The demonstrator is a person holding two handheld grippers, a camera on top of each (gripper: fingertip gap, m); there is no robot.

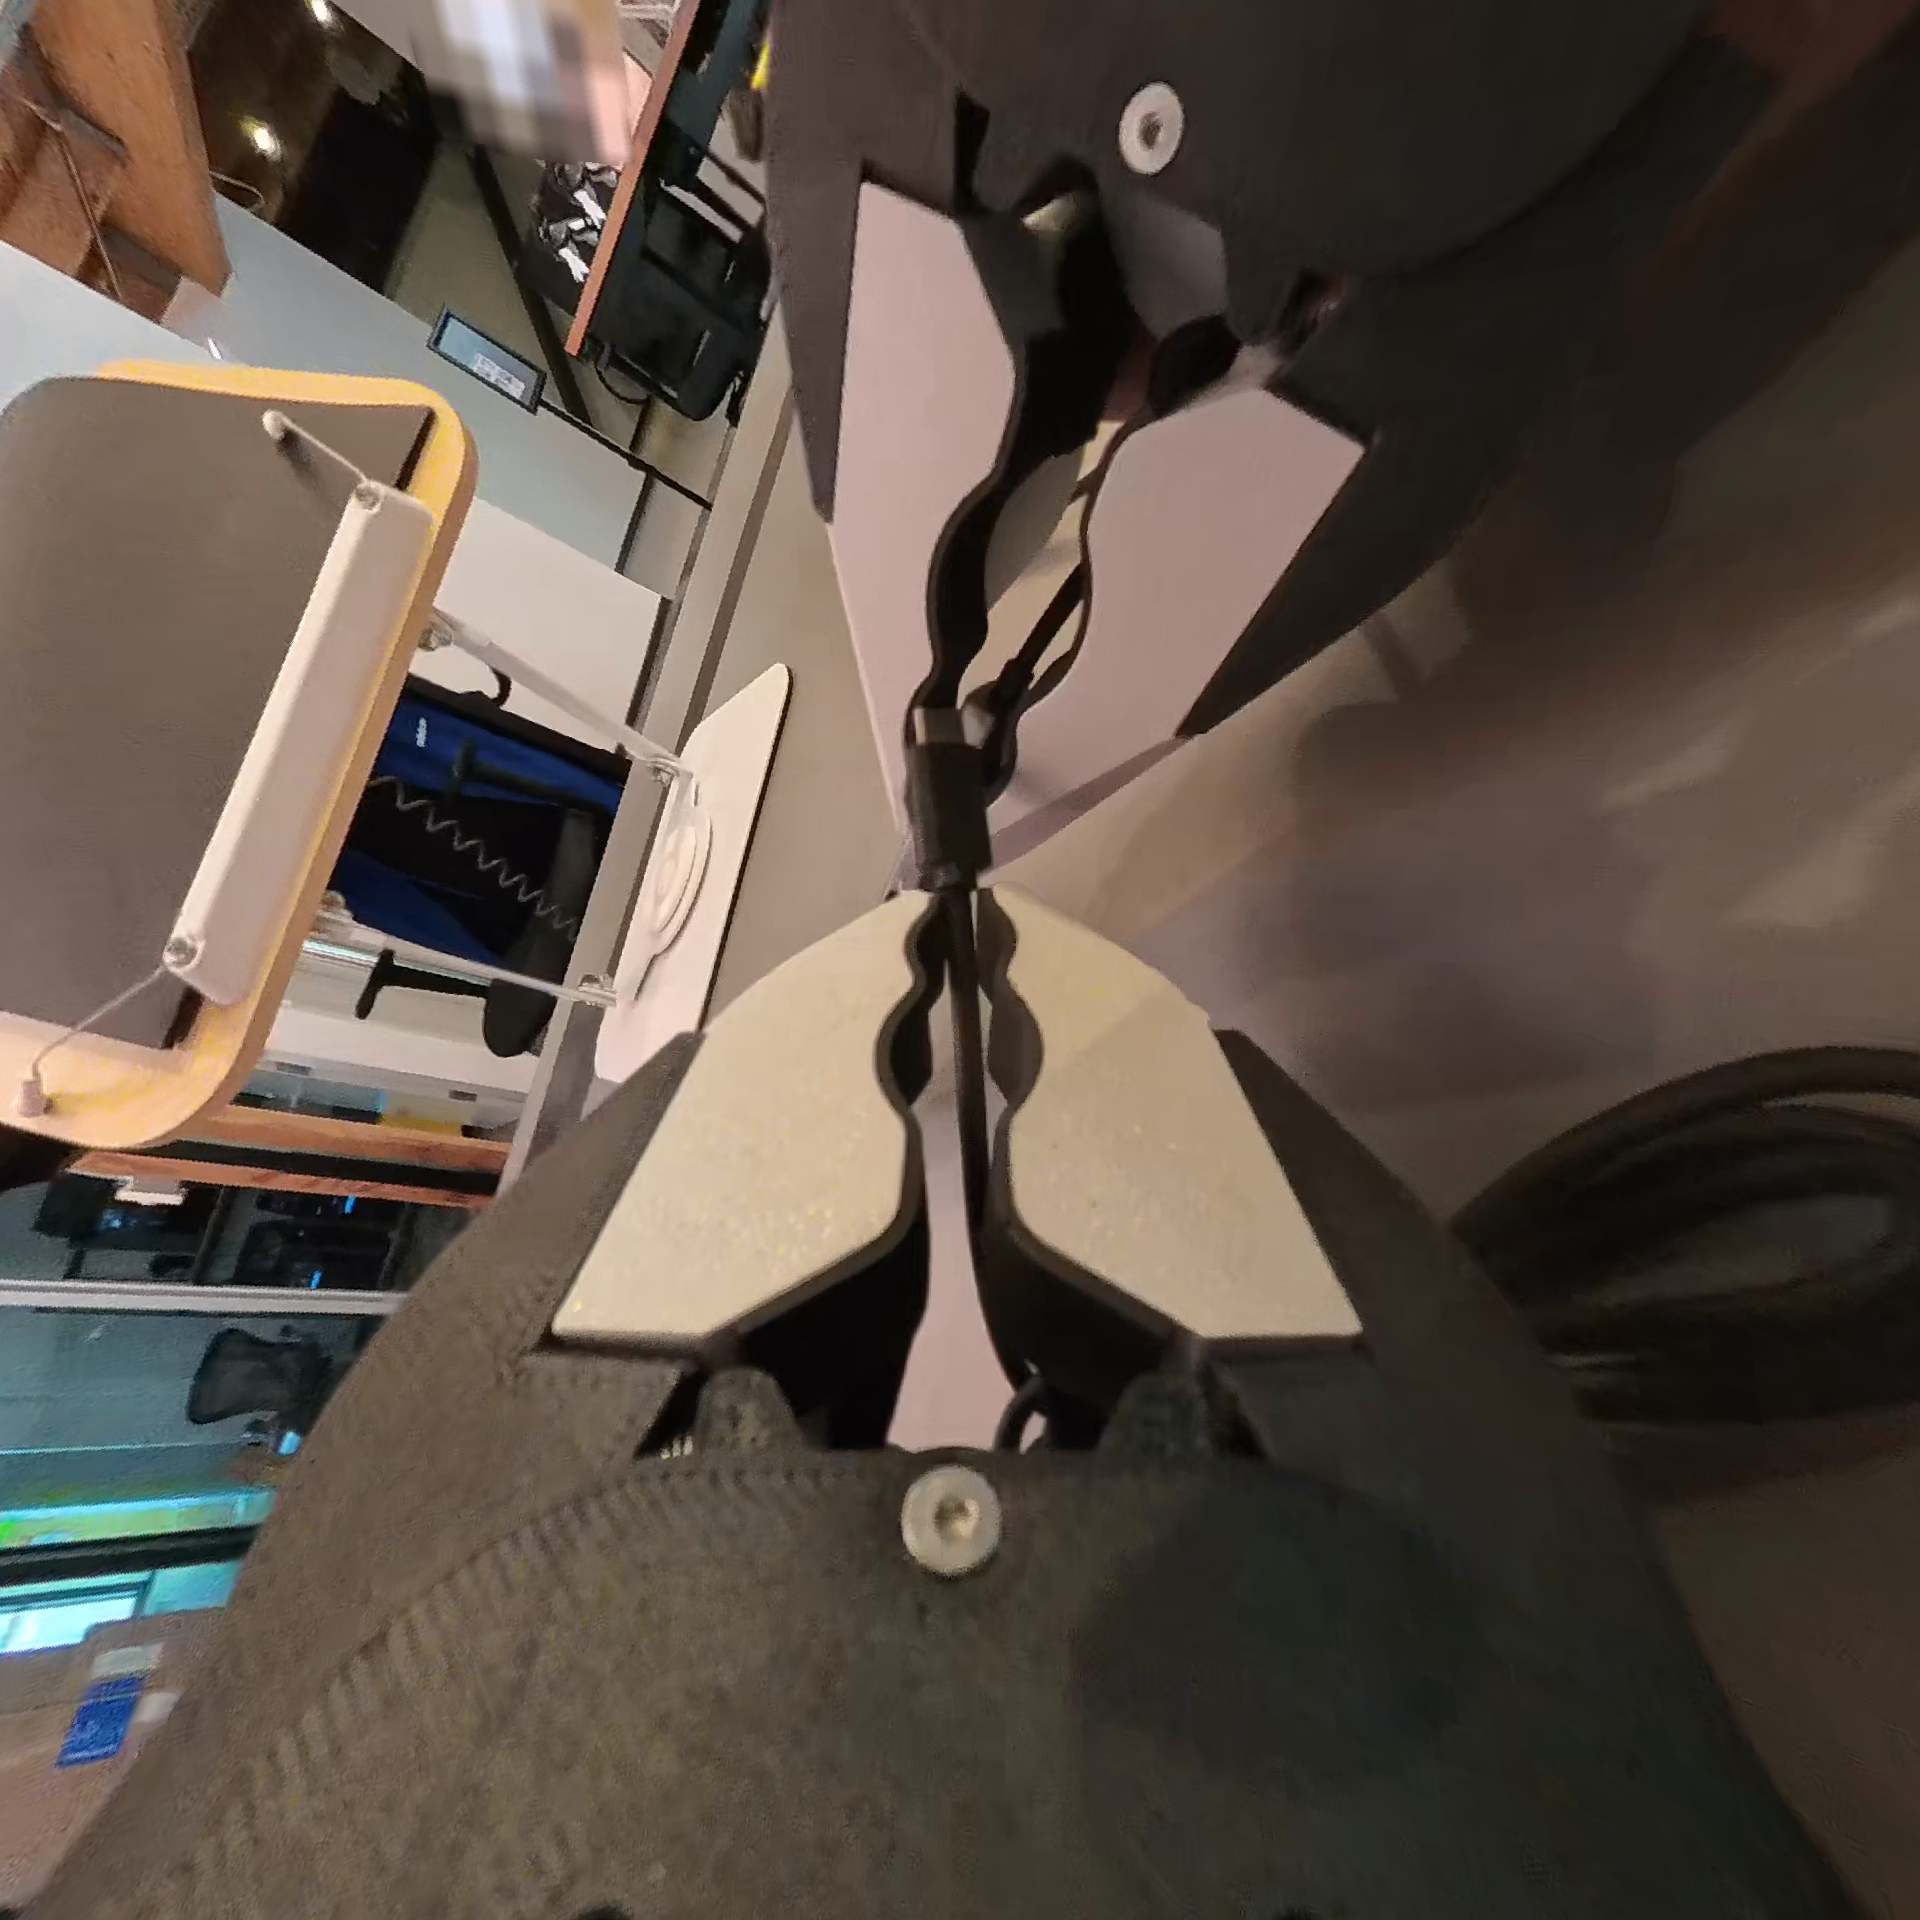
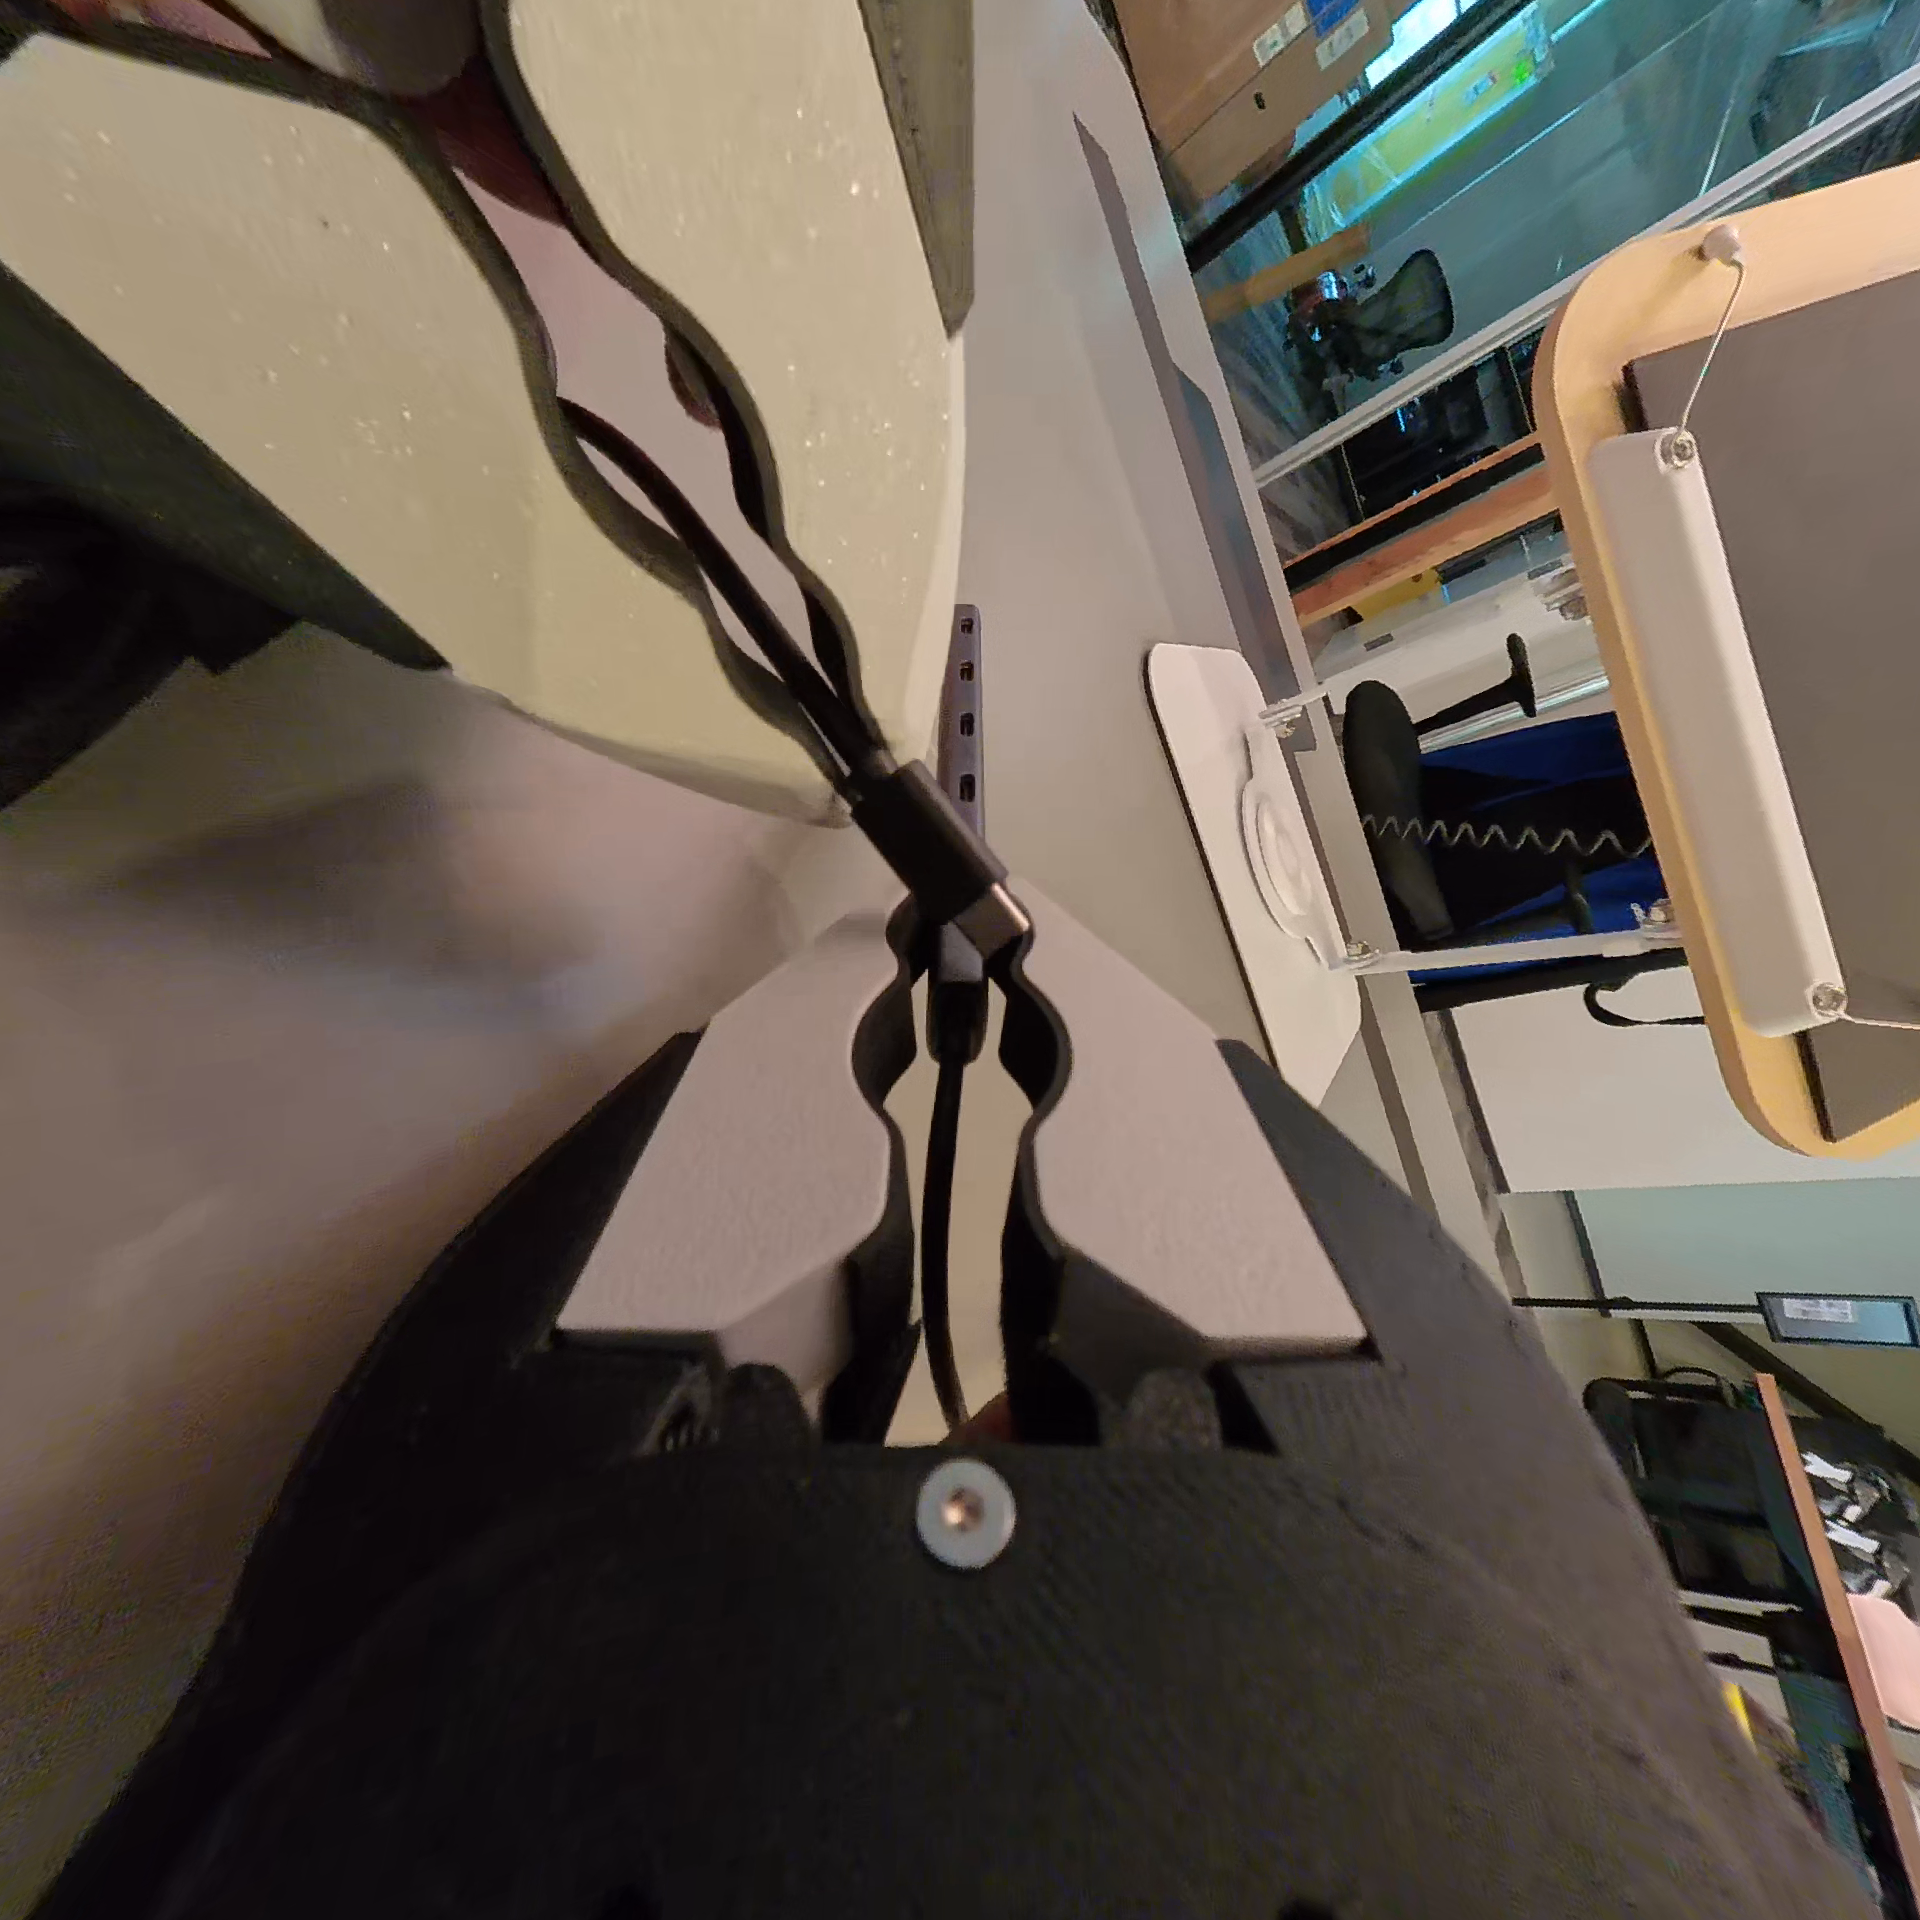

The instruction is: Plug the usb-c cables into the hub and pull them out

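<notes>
Tip to tip at frame centre: left gripper (image 1: 951, 914) pinches a black cable (image 1: 966, 1091), right gripper (image 2: 961, 951) clamps a usb-c plug (image 2: 961, 873). Hub (image 2: 964, 717) waits just above, unplugged. Next: line up a port.

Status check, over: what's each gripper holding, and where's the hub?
Left gripper shut on cable. Right gripper shut on plug. Hub just beyond, nothing plugged in view.
</notes>
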